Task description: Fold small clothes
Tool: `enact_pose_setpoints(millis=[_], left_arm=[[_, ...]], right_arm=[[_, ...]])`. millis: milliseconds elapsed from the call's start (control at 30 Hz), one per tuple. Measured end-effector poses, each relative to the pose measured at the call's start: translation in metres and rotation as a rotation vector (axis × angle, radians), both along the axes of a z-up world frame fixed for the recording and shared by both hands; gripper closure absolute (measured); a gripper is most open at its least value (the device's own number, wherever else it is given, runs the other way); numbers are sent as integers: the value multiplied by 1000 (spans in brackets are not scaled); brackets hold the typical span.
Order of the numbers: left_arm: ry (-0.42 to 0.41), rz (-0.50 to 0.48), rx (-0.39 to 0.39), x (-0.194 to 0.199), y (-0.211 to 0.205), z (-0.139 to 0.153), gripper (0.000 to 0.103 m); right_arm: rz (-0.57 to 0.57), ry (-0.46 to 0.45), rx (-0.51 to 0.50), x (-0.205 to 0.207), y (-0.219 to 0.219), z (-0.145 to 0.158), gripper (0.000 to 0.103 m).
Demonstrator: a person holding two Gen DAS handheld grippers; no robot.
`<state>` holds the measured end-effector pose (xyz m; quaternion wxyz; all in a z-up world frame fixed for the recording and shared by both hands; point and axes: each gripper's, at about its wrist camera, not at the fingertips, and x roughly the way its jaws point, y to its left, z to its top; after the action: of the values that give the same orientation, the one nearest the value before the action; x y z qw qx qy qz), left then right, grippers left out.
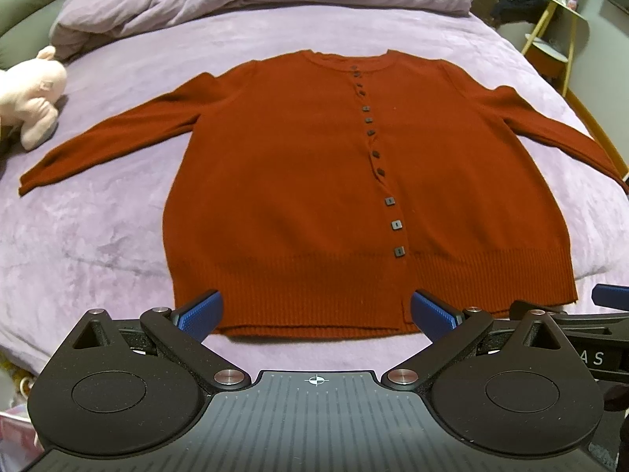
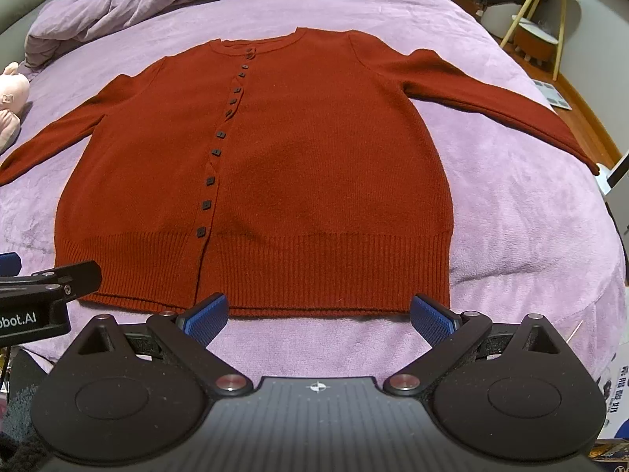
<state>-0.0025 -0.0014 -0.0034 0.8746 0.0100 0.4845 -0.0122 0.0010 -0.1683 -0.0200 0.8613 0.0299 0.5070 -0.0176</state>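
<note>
1. Rust-red cardigan (image 1: 306, 181) spread flat, front up, on a purple bedspread (image 1: 98, 236); buttoned down the middle with small dark square buttons (image 1: 398, 251), sleeves stretched out to both sides, ribbed hem nearest the cameras.
2. Left gripper (image 1: 316, 314) released, blue fingertips (image 1: 200, 312) wide apart just at the hem, gripping nothing.
3. Right gripper (image 2: 319, 316) likewise released, blue fingertips (image 2: 432, 316) spread at the hem's edge, empty.
4. Partly readable on the left gripper's side in the right view: "obot.AI" (image 2: 17, 319); "AS" legible at the left view's right edge.
5. Pink plush toy (image 1: 31, 94) lying left of the cardigan, near a sleeve.
</note>
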Motion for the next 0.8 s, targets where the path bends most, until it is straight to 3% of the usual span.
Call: enact_pose_setpoints(millis=[800], left_arm=[[13,1,-2,0,-2,-1,0]], right_arm=[[2,-3,1,-1,1,-2,4]])
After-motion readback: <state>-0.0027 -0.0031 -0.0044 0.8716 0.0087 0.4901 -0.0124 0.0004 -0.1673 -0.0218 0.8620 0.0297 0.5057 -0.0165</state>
